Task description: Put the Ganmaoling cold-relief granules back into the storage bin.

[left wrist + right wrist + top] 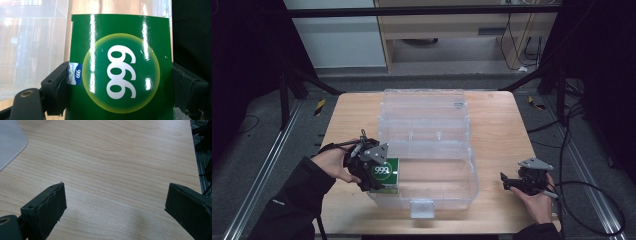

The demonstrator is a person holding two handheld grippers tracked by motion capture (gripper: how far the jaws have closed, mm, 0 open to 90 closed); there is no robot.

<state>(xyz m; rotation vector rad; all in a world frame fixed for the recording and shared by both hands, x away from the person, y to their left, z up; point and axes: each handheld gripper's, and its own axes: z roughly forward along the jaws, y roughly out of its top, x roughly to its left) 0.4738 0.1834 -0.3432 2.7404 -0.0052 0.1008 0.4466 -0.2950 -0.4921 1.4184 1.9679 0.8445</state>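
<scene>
Two grippers: left gripper (374,172) fingers clamped on green box (120,67) at clear bin (472,175) left rim; right gripper (113,212) fingers apart over table (125,157). Lift box clear of rim, lower level.

In the left gripper view the green box (120,67) runs off the bottom edge. From above, the left gripper (373,172) covers the box's left part. The clear case (427,150) contents are too faint to tell.

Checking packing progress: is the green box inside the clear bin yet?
Not yet. The left gripper holds the green box at the clear bin's left wall, above the table.
</scene>
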